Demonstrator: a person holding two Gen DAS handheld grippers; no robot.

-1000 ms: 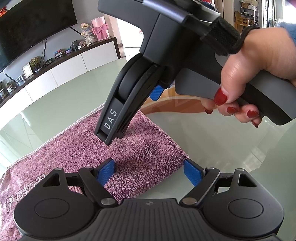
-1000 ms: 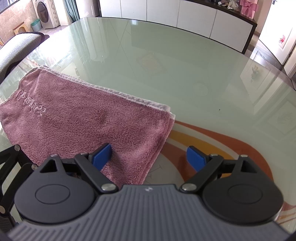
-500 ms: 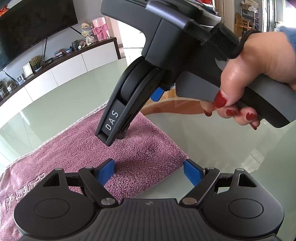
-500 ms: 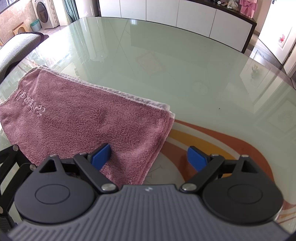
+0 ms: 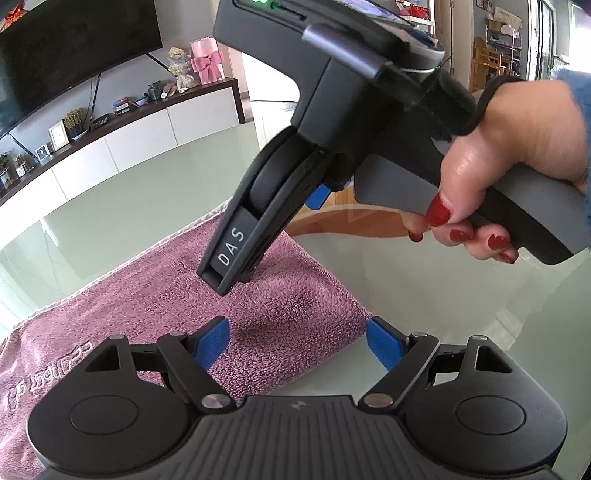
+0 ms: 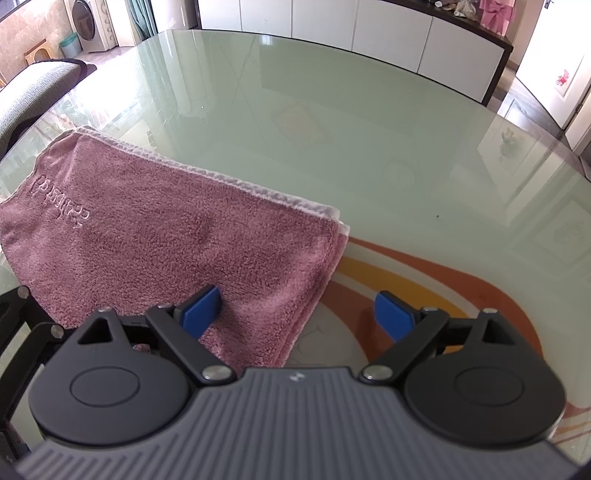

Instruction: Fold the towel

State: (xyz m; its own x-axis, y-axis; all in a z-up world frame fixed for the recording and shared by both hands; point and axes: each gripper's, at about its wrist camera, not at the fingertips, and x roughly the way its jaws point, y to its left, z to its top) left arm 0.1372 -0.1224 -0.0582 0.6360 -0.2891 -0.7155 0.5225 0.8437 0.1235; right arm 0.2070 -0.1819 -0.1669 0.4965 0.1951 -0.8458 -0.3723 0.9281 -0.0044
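Pink towel (image 6: 177,254), folded into a layered rectangle, lies flat on the glass-topped table (image 6: 332,122), toward the near left part of it in the right wrist view. Embossed lettering near its far left end. Pale hem runs along the far long edge; stacked layer edges show at the right-hand short end, just beside the orange and yellow curved pattern (image 6: 424,266) under the glass.

Right gripper (image 6: 295,310): jaws wide apart, nothing between them. Its left blue pad sits over the near right corner of the towel; whether it touches the pile cannot be told. Its right pad is off the cloth, above the patterned glass.

Left gripper (image 5: 297,341): jaws likewise apart, empty. Left pad over the towel (image 5: 177,314), right pad beyond the cloth's corner, above bare glass.

In the left wrist view the right gripper's body fills the upper frame, tilted down, the linkage end marked "DAS" just above the towel's surface. The right hand (image 5: 498,166) wraps the grey handle, red nails visible, a black strap around the wrist.

Surroundings: white low cabinet (image 5: 129,133) with a dark top behind the table, carrying small frames, plants and a pink box with a bow (image 5: 207,61). Dark television (image 5: 66,55) on the wall above. Upholstered chair (image 6: 33,96) at the table's far left, washing machine (image 6: 86,24) beyond it.
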